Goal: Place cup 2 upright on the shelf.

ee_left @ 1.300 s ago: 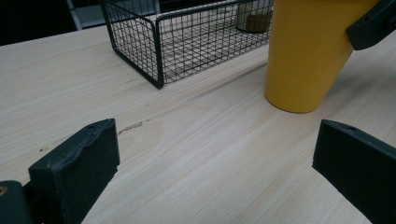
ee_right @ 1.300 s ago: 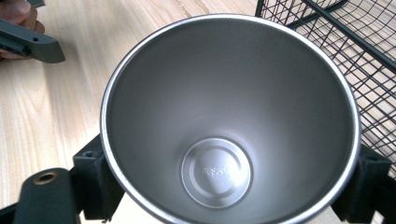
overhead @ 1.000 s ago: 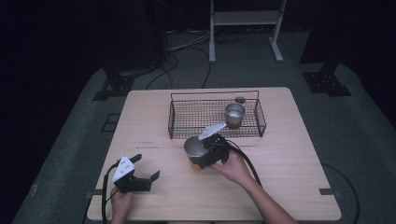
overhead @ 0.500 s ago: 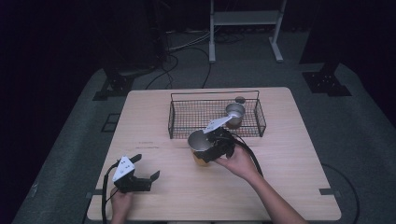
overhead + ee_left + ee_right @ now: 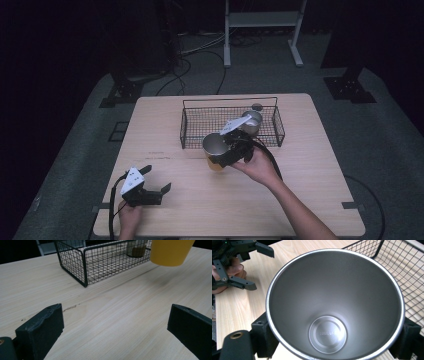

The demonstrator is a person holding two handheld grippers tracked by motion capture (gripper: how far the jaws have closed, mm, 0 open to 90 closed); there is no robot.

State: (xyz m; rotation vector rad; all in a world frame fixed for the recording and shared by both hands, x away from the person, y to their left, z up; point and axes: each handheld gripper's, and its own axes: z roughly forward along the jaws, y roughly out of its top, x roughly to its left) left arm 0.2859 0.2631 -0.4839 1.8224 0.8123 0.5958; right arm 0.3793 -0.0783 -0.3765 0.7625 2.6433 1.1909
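Dark floor and black stands ring a pale wooden table (image 5: 165, 125) at the centre of the high view, cables trailing across the upper part of the frame. At mid-frame the right gripper (image 5: 231, 150) clamps a cup (image 5: 216, 151) — yellow outside, steel inside — its black jaws pressed against the cup's two sides just below the rim. The cup hangs clear of the tabletop, just in front of the near wall of a black wire basket (image 5: 190, 132) that stands above centre. In the right gripper view the cup's steel bowl (image 5: 334, 305) takes the middle of the frame, the basket mesh (image 5: 409, 277) at upper right.

Inside the basket, toward its right end, stands a second steel cup (image 5: 251, 121); the left gripper view shows it through the mesh at the top of the frame (image 5: 136, 247), with the yellow base of the held cup (image 5: 170, 252) floating at upper right, a soft shadow on the wood beneath it.

At lower left of the high view the left gripper (image 5: 156, 186) rests near the table's front edge, well apart from the cup — jaws spread wide, nothing between them. It also appears at upper left of the right gripper view (image 5: 254, 267), held in a hand (image 5: 229, 271).
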